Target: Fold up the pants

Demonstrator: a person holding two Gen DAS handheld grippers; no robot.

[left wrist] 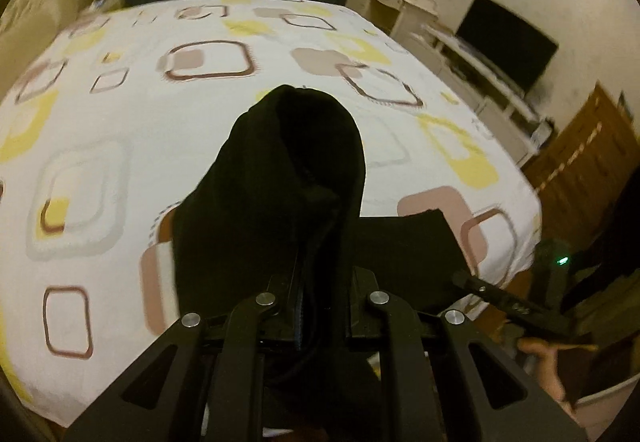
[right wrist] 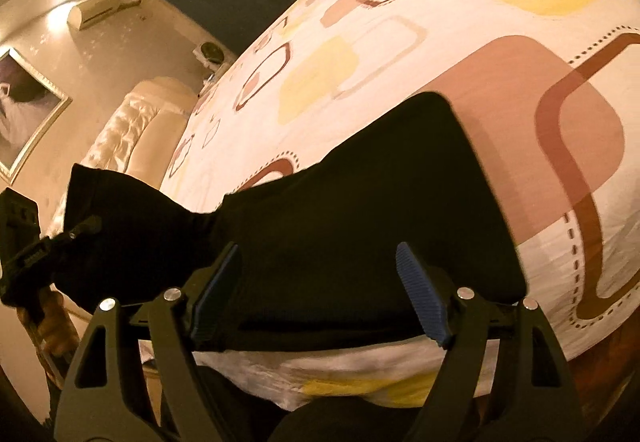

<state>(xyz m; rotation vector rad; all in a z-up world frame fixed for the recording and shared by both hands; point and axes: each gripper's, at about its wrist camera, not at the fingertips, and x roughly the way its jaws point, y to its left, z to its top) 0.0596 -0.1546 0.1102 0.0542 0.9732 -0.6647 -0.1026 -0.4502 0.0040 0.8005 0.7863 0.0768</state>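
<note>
Step in hand: the left hand-held gripper [left wrist: 316, 306] is lifting one end of the black pants [left wrist: 288, 177] off the bed [left wrist: 120, 121], most likely carrying it over to lay a fold.
Left hand-held gripper: its fingers are pressed together on a bunch of the dark cloth, which is rising from it in a hump and draping back down toward the bedspread.
Right hand-held gripper: the right hand-held gripper [right wrist: 320, 294] is hovering over the near part of the pants with its blue pads [right wrist: 420, 290] spread wide; nothing is pinched between them.
Where the pants are: the flat part is lying along the near edge of the bed, on the patterned sheet [right wrist: 520, 101]; the far left end is hanging in the air from the left hand-held gripper [right wrist: 28, 254], seen at the left rim of the right wrist view.
Next move, as a judgement: the lifted end is needing to travel across and settle squarely on the flat part, edges aligned, before the pinch is let go.
Right side's part: it is well placed to press or hold the resting cloth so it does not drag.
</note>
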